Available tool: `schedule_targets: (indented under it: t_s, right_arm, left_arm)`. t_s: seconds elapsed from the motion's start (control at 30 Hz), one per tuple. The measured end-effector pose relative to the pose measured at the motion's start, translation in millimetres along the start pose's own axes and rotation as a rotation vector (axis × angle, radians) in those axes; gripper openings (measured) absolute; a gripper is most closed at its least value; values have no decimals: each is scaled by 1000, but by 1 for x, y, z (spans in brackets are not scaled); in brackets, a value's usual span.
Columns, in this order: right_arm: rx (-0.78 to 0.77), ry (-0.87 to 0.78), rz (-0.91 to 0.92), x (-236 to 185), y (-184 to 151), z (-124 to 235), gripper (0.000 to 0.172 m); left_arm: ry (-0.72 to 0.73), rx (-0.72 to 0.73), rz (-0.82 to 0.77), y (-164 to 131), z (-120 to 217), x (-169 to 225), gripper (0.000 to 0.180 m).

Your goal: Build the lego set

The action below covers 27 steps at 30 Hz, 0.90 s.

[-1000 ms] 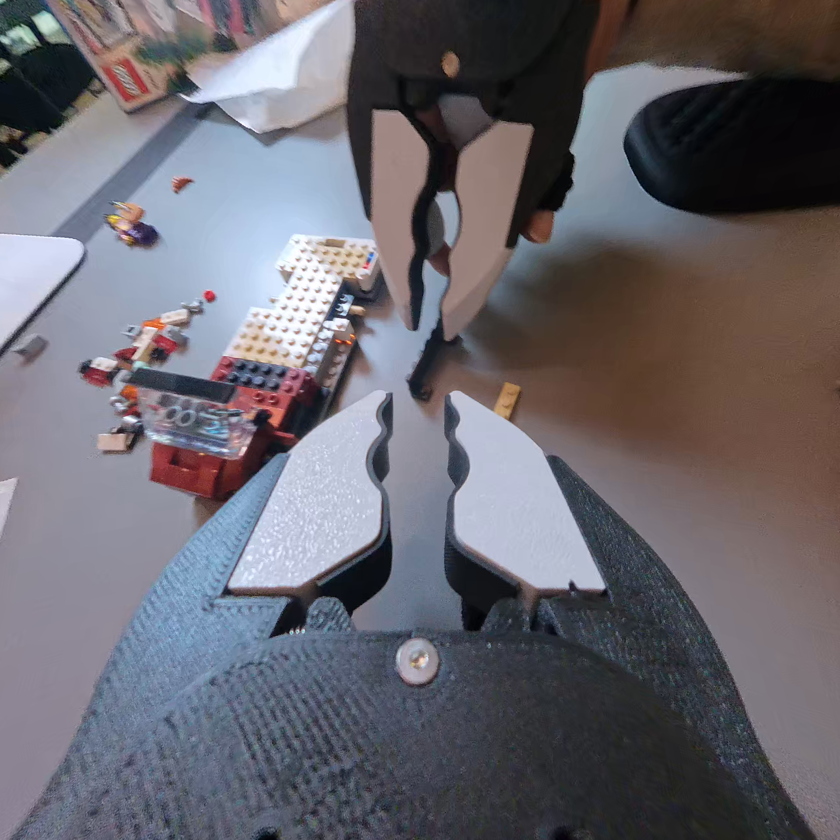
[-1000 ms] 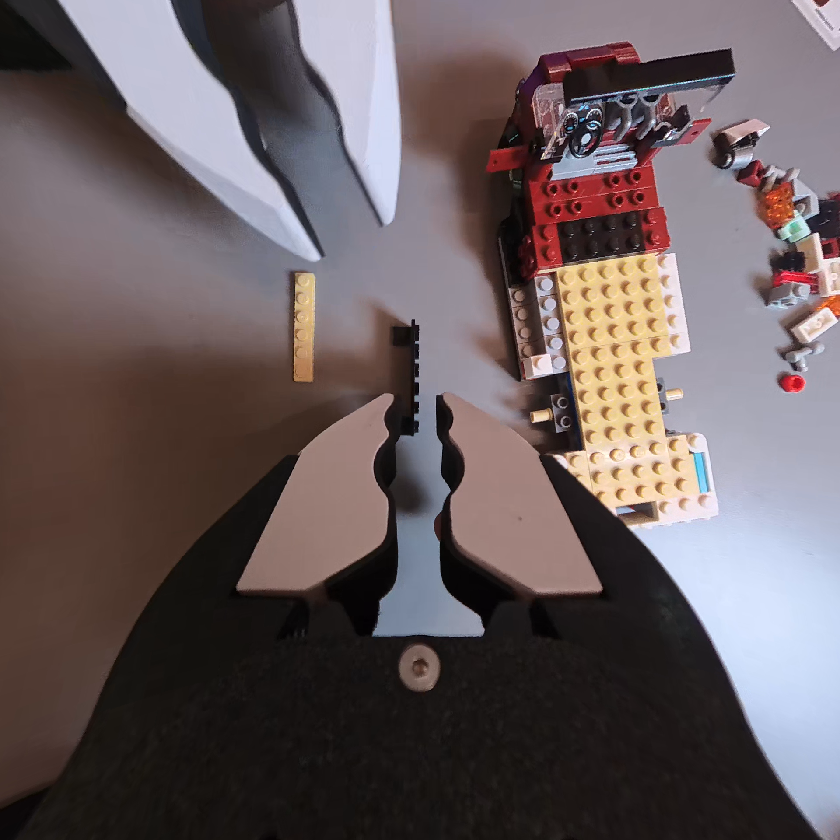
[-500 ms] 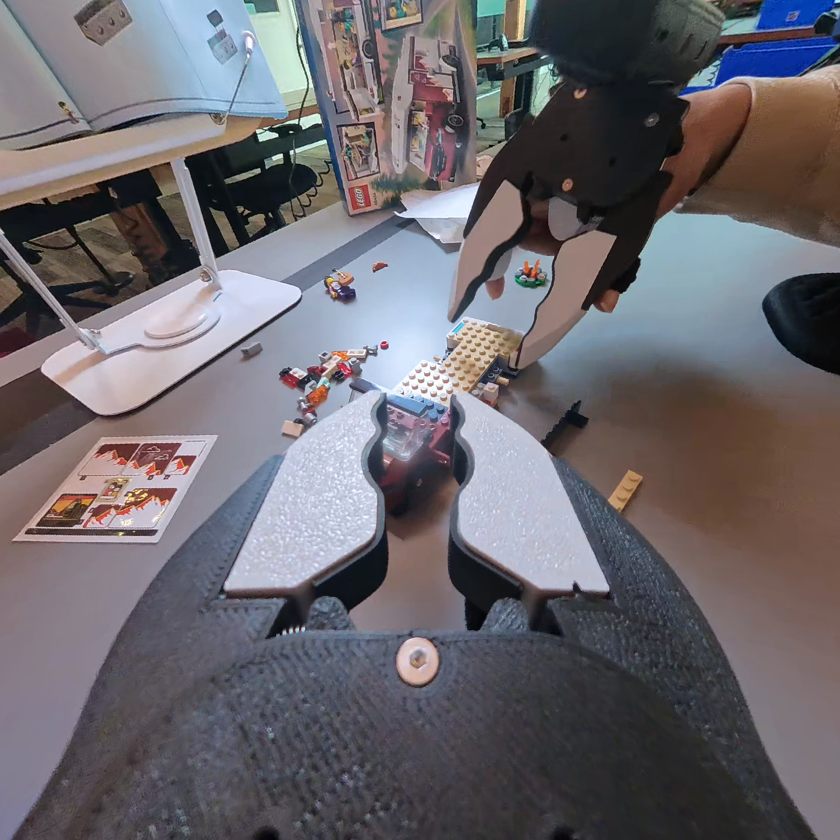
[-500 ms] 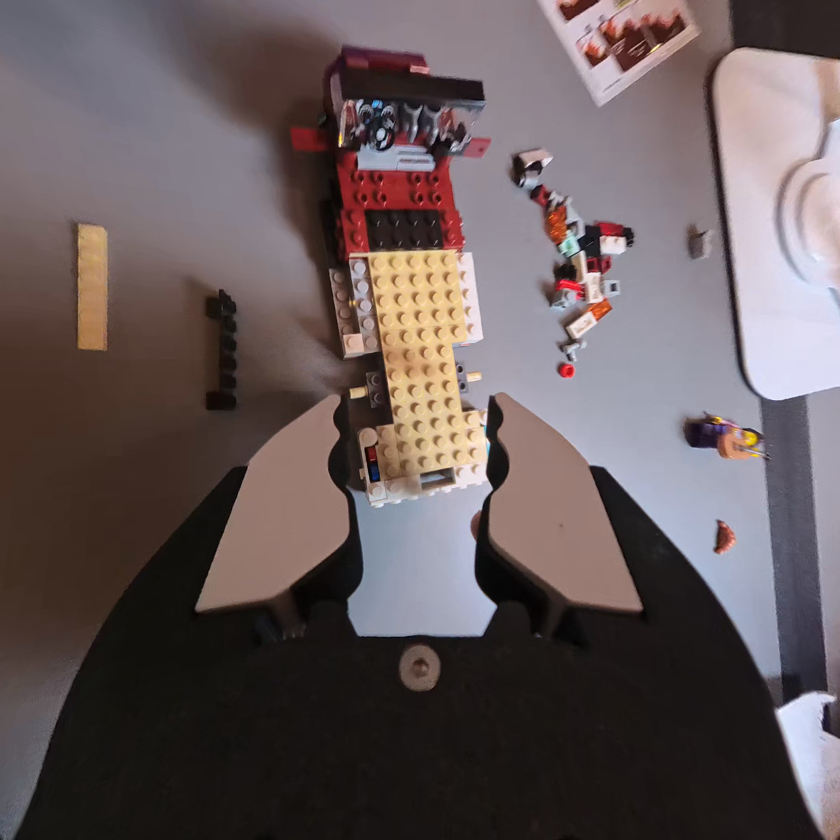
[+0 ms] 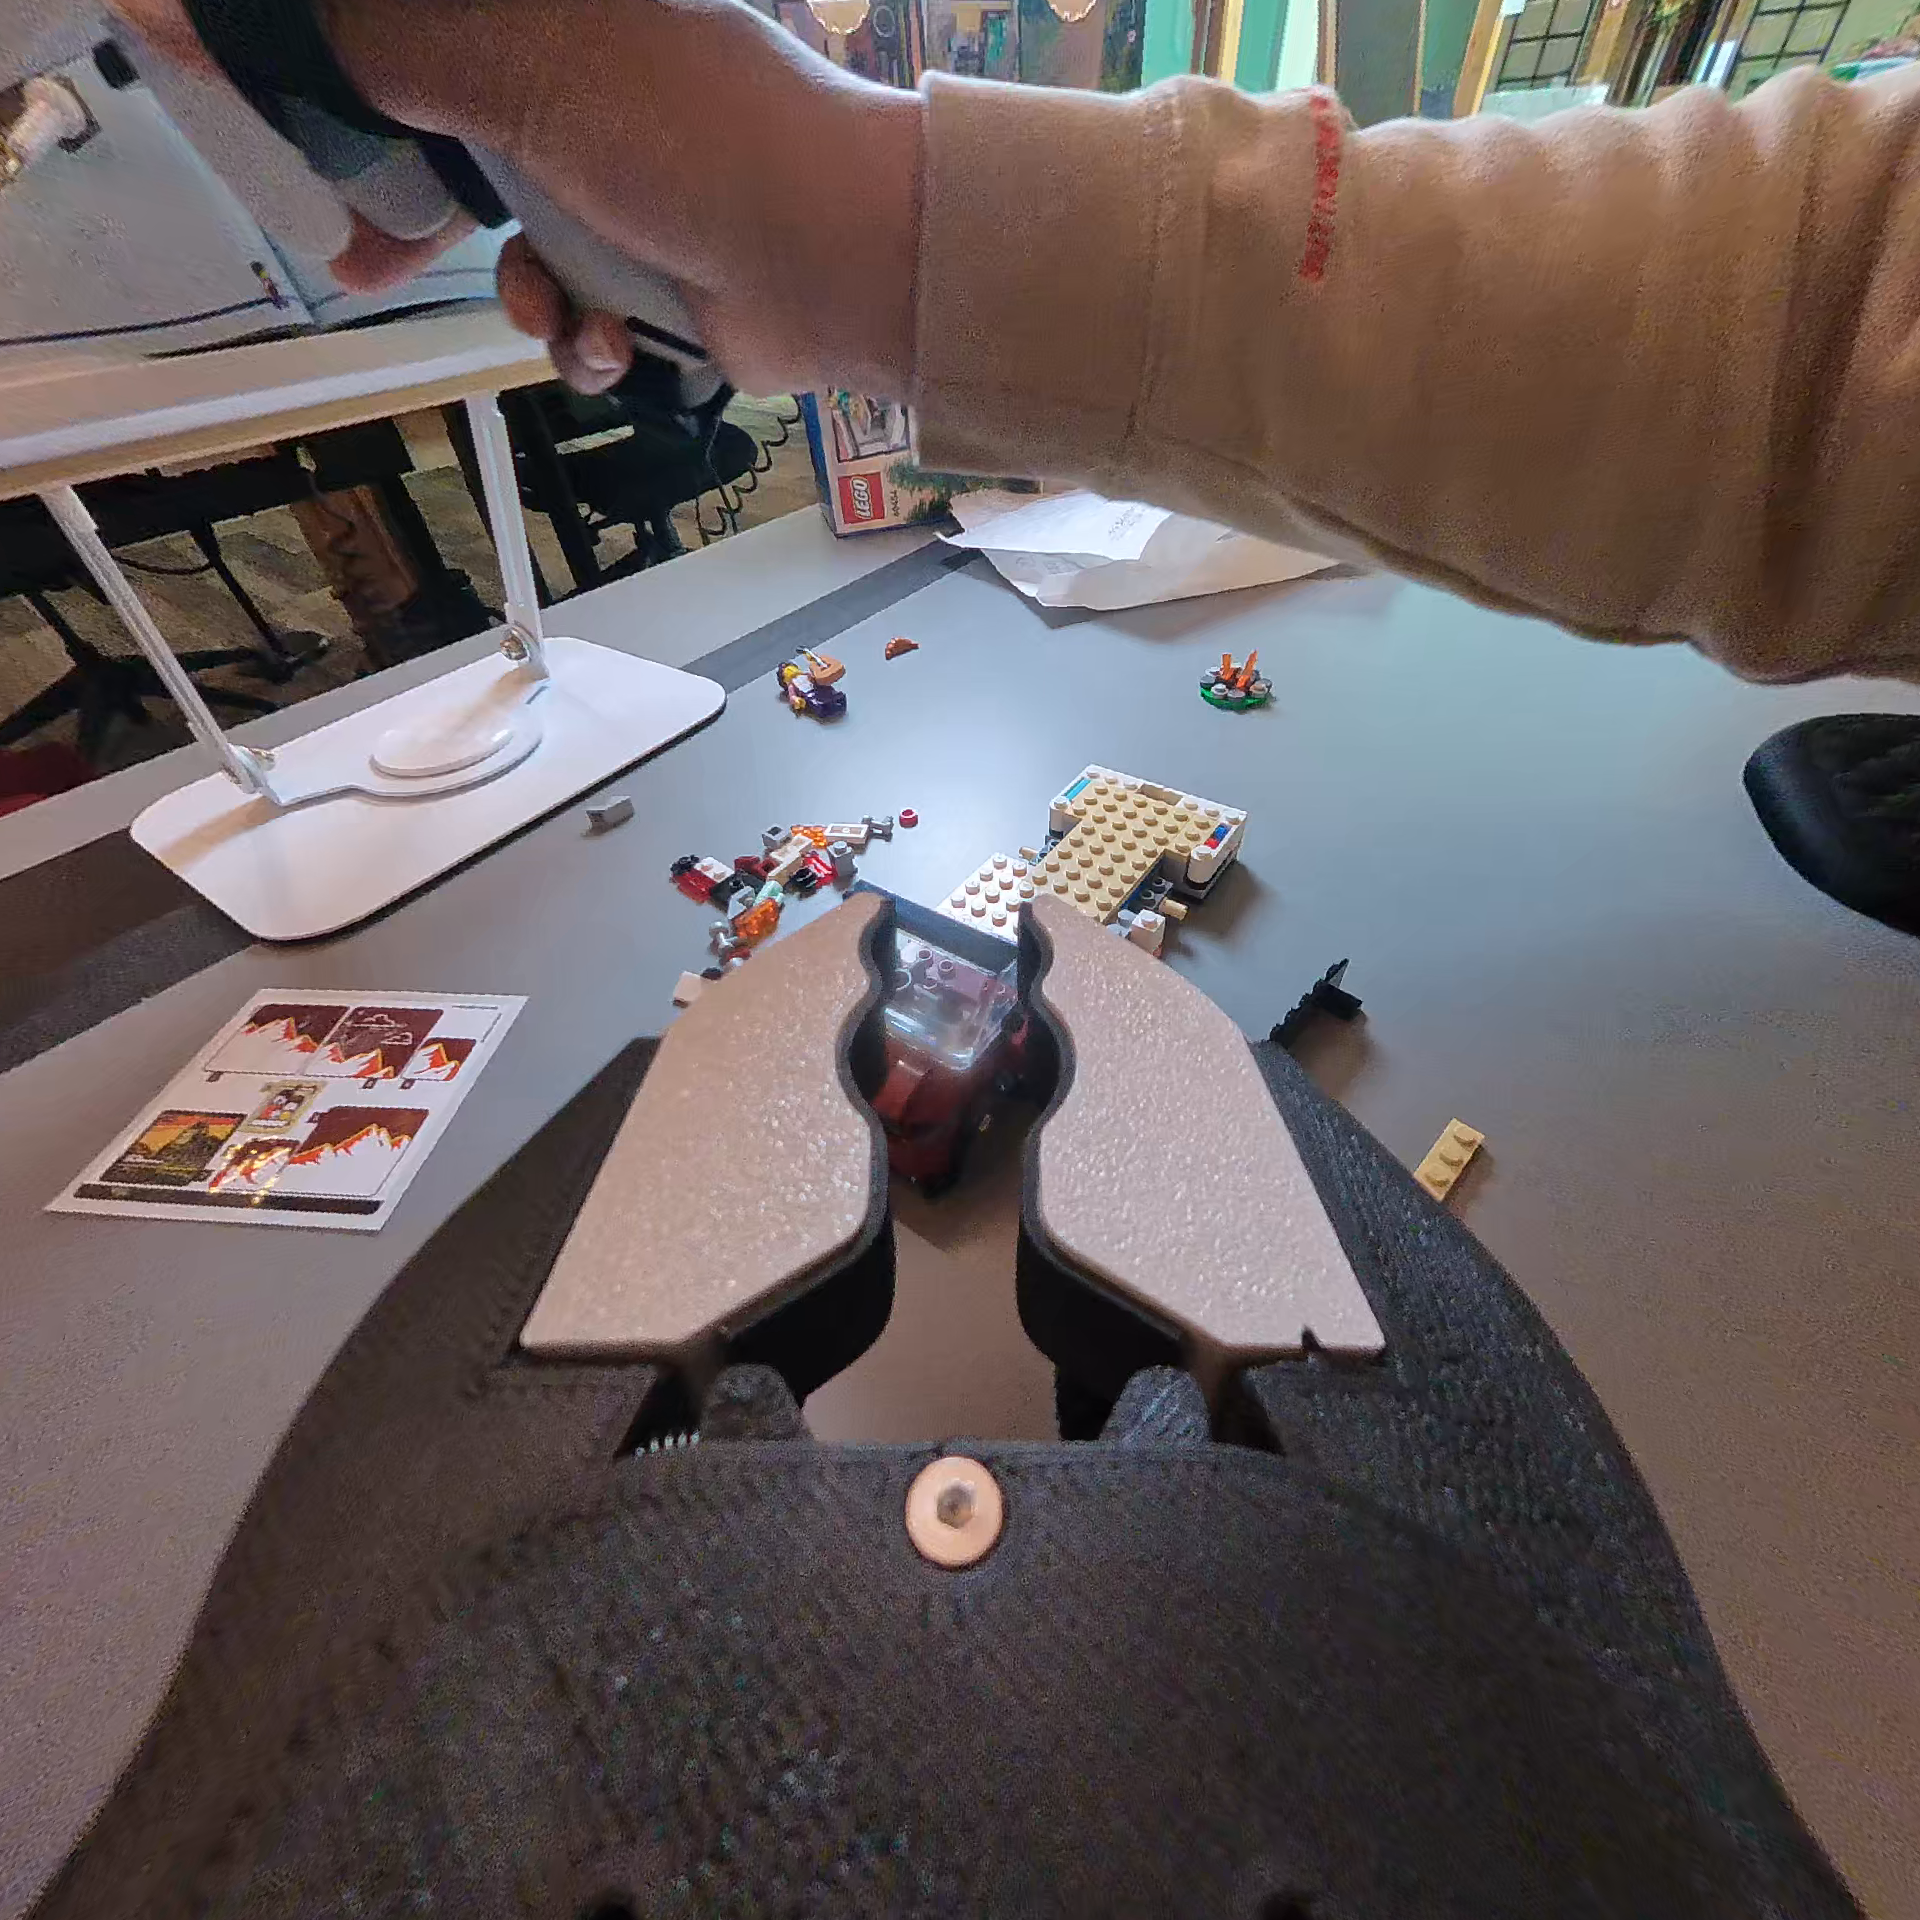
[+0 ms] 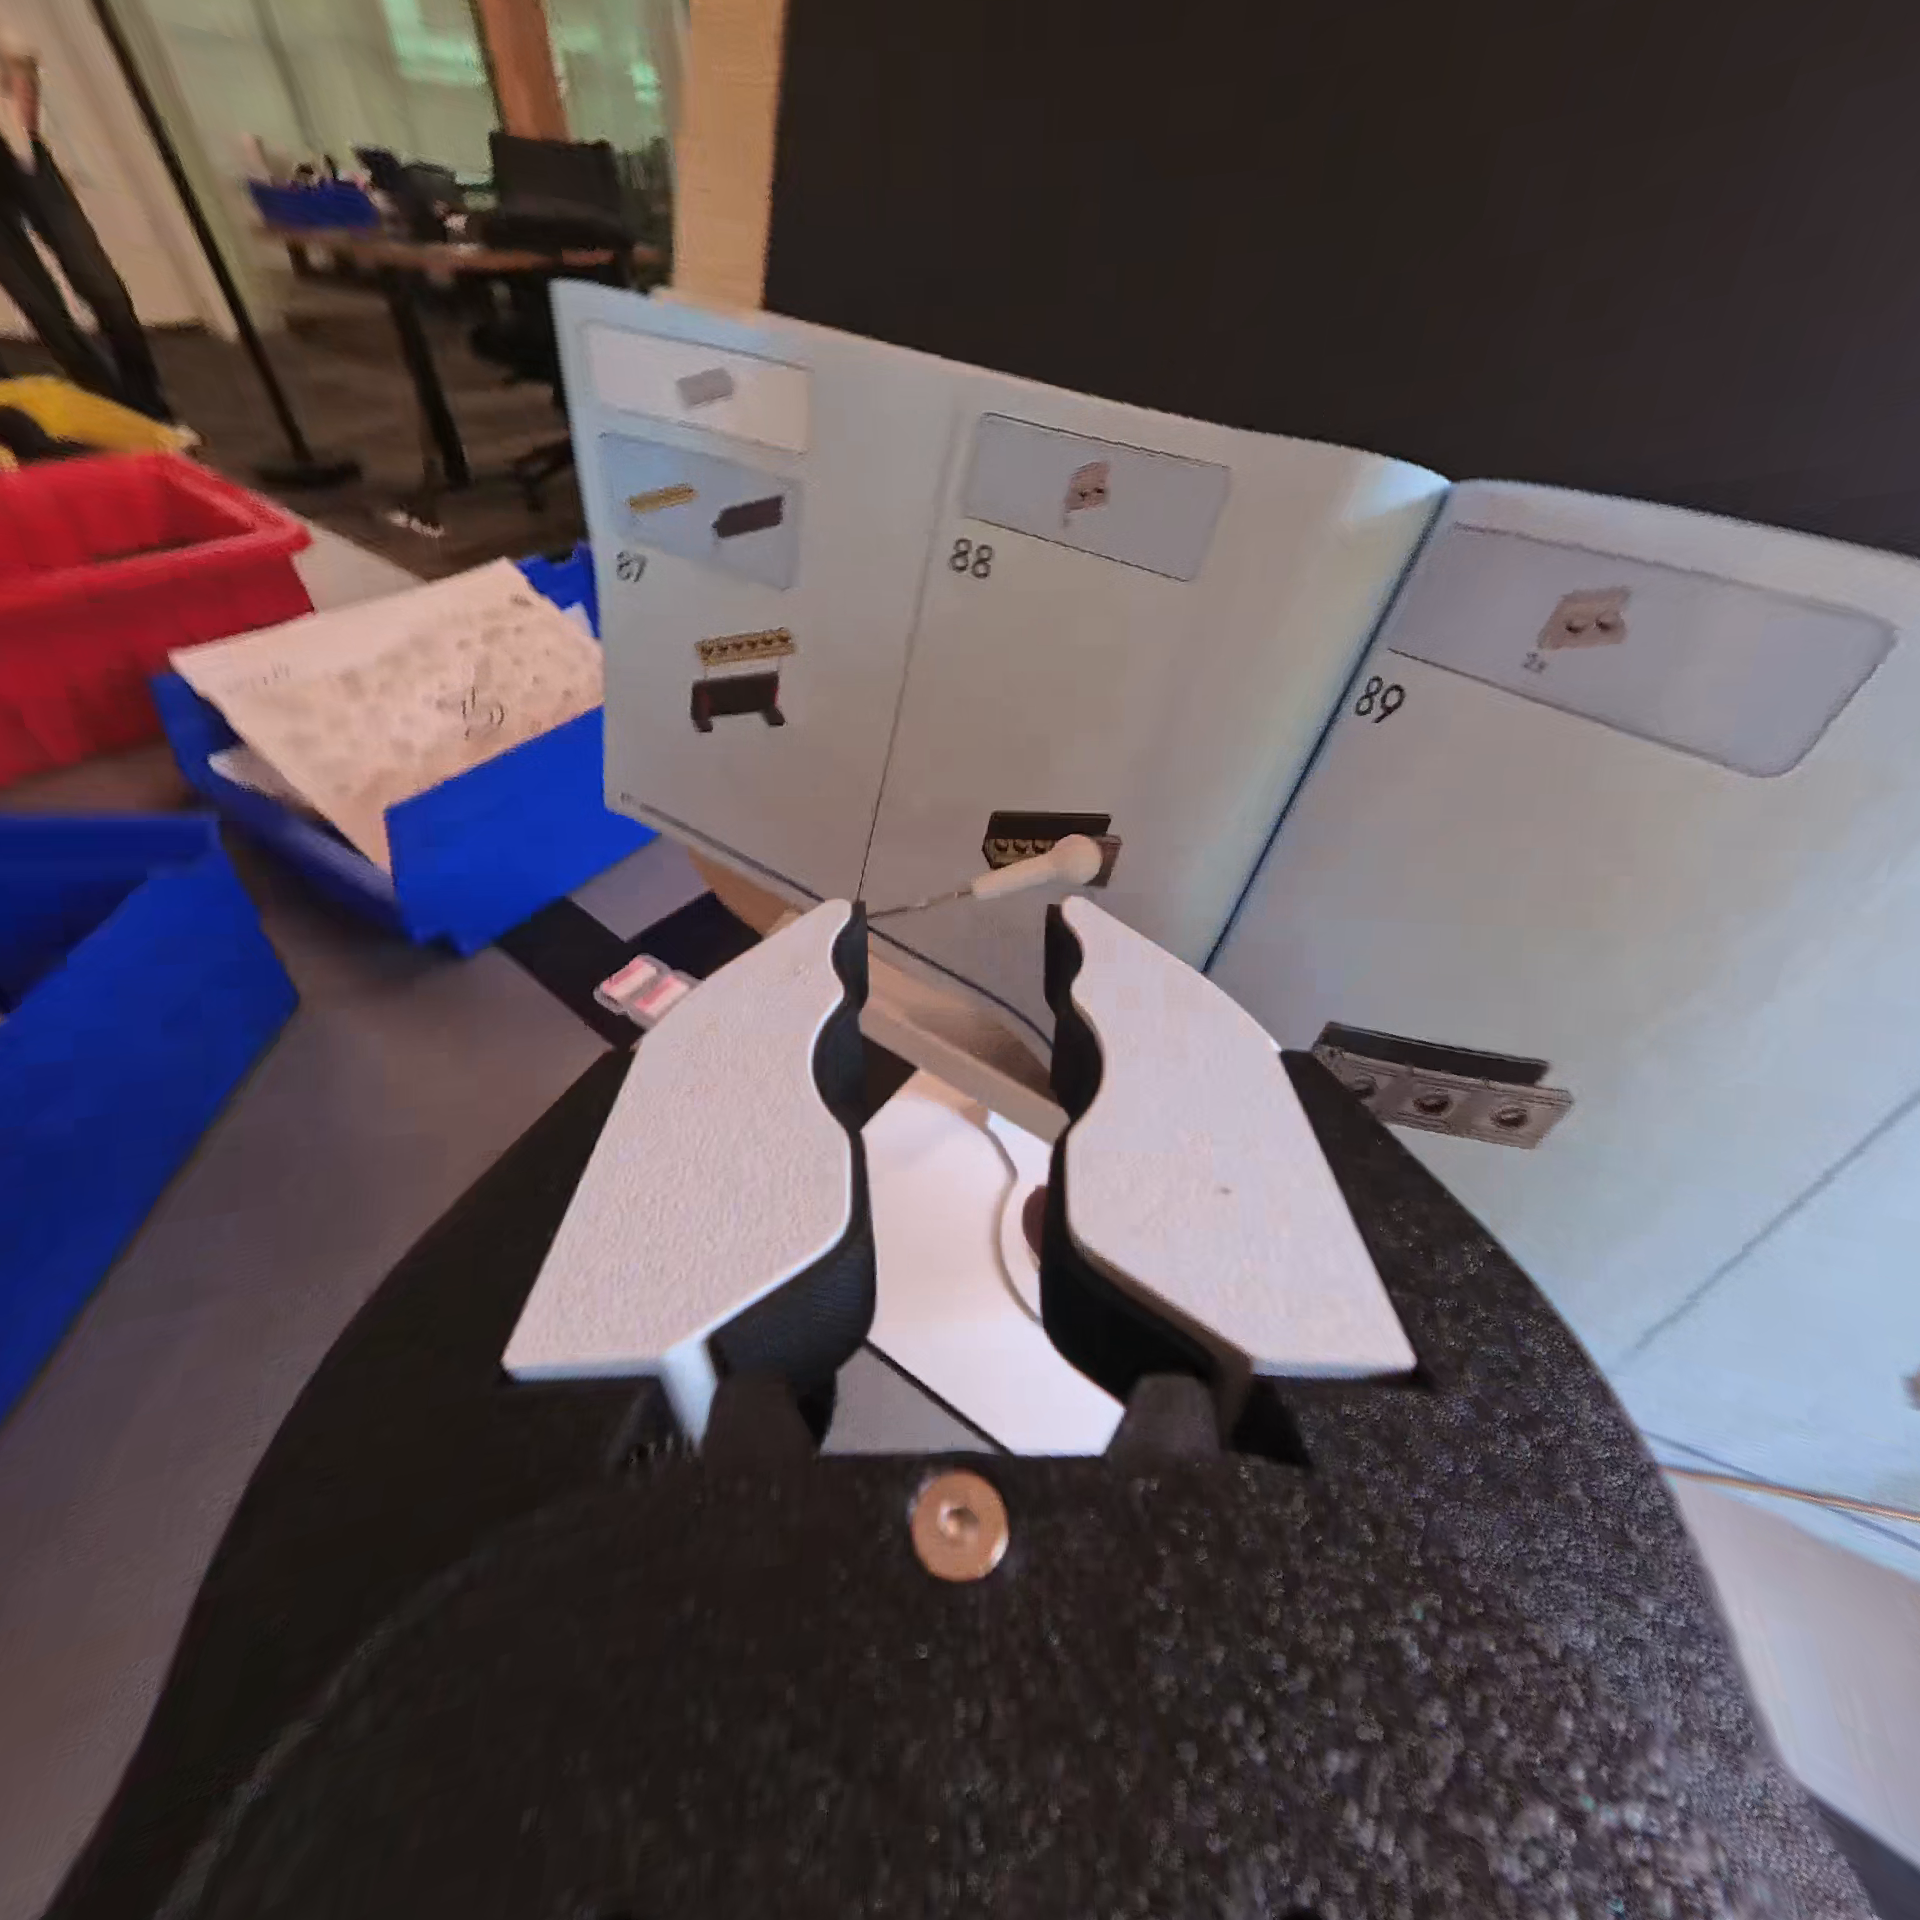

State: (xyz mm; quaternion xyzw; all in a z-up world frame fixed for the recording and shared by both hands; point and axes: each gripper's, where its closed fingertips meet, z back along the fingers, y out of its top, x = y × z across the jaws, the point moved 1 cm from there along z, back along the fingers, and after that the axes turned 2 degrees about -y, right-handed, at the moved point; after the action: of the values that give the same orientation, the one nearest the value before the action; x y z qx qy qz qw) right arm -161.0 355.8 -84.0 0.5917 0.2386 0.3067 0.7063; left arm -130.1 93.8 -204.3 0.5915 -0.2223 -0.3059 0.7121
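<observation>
My left gripper (image 5: pixel 956 914) is open and low over the grey table (image 5: pixel 1507 831). The clear windscreen and dark red front of a brick vehicle (image 5: pixel 951 1003) show through its gap. The vehicle is wider than the gap and runs on behind the fingers, and its tan studded deck (image 5: pixel 1132 842) lies beyond. My right gripper (image 6: pixel 956 914) is open and empty, raised and facing an open instruction booklet (image 6: pixel 1039 675) on a stand. The hand and beige sleeve (image 5: pixel 1351 312) that hold it cross the top of the left wrist view.
A black brick piece (image 5: pixel 1320 1003) and a tan plate (image 5: pixel 1452 1158) lie right of the vehicle. Loose small pieces (image 5: pixel 769 873), a sticker sheet (image 5: pixel 291 1101) and the stand's white base (image 5: pixel 436 769) lie left. Blue bins (image 6: pixel 488 831) and a red bin (image 6: pixel 125 582) stand left of the booklet. About 30 cm separates my left fingertips from my right. Measured from the fingertips, the black brick piece (image 5: pixel 1320 1003) is 15 cm or so from the left gripper and 40 cm from the right.
My right gripper left the black piece, passed over the vehicle with its jaws wider, then swung up to face the booklet. My left gripper moved over the vehicle's front and stays there.
</observation>
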Motion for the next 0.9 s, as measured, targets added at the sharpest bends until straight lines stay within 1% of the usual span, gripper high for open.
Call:
schedule_targets:
  t_s: [0.1,0.2,0.33,0.53,0.7,0.9]
  right_arm:
    - [-22,-61,-132,5,-7,-20,31]
    - [25,-94,-192,8,-6,-29,17]
    - [74,-96,-286,8,-8,-28,12]
    - [139,-104,-434,10,-17,-23,12]
    - [167,-104,-498,10,-21,-21,11]
    - [162,-95,-485,9,-22,-19,12]
  left_arm:
    - [-15,5,37,-1,0,1,21]
    - [-22,4,38,-1,-1,3,20]
    - [-27,-1,33,-2,-1,5,20]
    - [-26,-15,33,-5,-3,3,19]
    - [-25,-20,34,-7,-3,2,18]
    - [-26,-25,28,-8,-3,3,18]
